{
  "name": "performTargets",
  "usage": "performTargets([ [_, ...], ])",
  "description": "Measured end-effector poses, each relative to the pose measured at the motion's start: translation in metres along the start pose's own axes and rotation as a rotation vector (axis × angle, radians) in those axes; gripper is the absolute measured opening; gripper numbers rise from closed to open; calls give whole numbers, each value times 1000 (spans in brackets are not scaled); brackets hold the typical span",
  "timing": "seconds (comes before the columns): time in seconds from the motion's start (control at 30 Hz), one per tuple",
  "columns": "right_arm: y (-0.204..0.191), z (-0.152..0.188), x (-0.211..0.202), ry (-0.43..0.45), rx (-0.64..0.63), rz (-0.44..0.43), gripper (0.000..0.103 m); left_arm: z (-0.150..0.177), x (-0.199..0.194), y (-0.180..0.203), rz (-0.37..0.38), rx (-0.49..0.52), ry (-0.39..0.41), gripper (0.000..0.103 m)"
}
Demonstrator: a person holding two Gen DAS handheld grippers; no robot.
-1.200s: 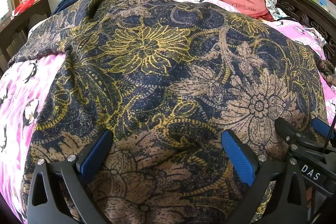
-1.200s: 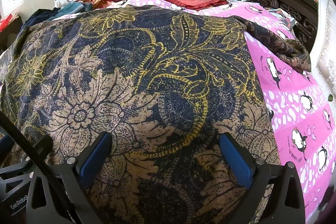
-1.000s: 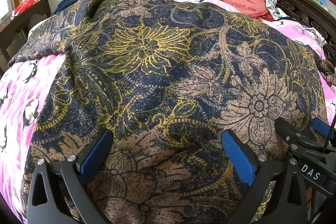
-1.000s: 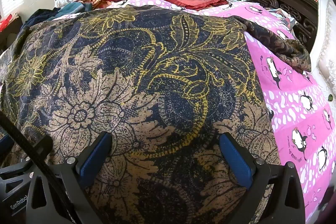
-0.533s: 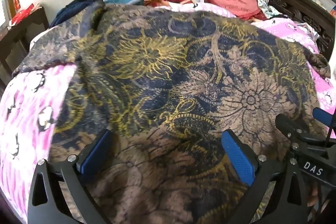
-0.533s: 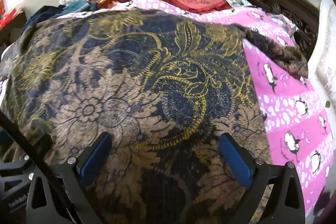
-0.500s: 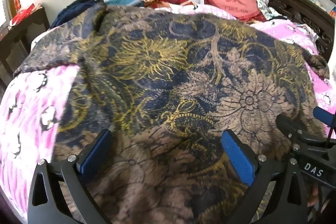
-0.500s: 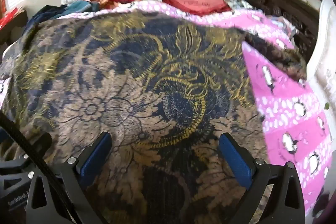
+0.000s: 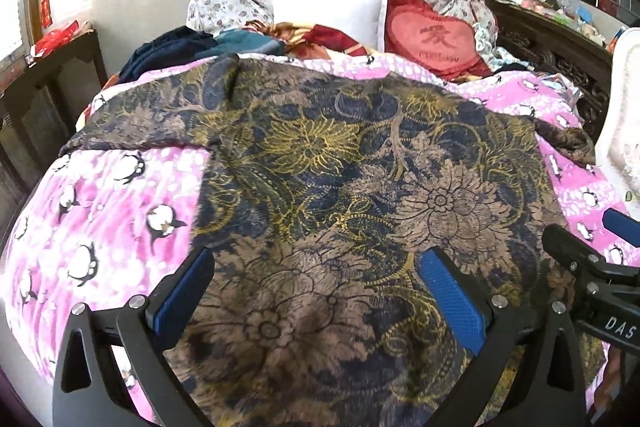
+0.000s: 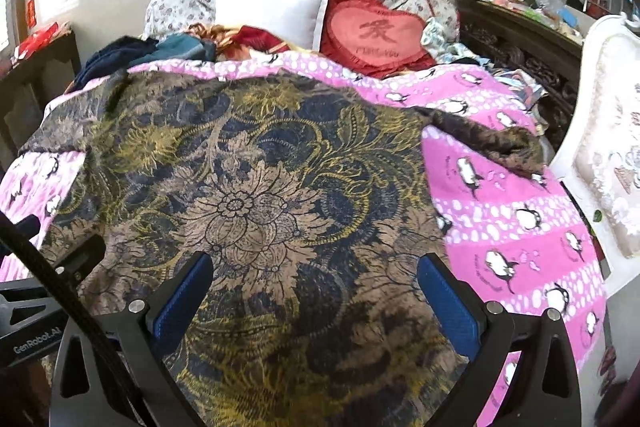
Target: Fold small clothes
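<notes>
A dark garment (image 9: 340, 187) (image 10: 248, 195) with a navy, tan and yellow flower print lies spread flat over a pink penguin-print blanket (image 9: 100, 195) (image 10: 520, 227) on a bed. One sleeve (image 10: 492, 143) trails off to the right. My left gripper (image 9: 316, 291) hovers over the garment's near hem, open, with nothing between its blue pads (image 9: 448, 299). My right gripper (image 10: 316, 291) hangs over the near right part of the hem, also open and empty. Each gripper shows at the edge of the other's view.
At the head of the bed sit a white pillow (image 9: 328, 15), a red heart cushion (image 9: 432, 39) and a heap of other clothes (image 9: 180, 47). A dark wooden side table (image 9: 52, 67) stands left. A white chair (image 10: 608, 155) and carved dark headboard (image 10: 520, 43) stand right.
Both grippers have pulled back and risen from the garment, so more of the bed, blanket and room shows. Their jaws stay open.
</notes>
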State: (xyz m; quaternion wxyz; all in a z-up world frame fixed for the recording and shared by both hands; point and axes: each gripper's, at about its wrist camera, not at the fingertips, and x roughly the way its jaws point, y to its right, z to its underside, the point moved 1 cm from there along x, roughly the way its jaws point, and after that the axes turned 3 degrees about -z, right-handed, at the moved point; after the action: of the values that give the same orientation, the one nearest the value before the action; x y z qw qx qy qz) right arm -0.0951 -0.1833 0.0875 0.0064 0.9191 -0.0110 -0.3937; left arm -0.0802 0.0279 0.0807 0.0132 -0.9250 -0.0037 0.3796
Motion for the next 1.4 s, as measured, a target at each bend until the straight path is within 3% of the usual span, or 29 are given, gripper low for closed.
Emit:
performTargets([
  [0.13, 3, -1, -20, 35, 21, -1, 103, 0, -20, -6, -15, 7, 61, 103],
  [0.4, -3, -1, -39, 61, 17, -6, 103, 0, -37, -12, -14, 4, 96, 103],
  [1.4, -3, -4, -26, 34, 54, -15, 103, -7, -26, -5, 9, -5, 74, 103],
])
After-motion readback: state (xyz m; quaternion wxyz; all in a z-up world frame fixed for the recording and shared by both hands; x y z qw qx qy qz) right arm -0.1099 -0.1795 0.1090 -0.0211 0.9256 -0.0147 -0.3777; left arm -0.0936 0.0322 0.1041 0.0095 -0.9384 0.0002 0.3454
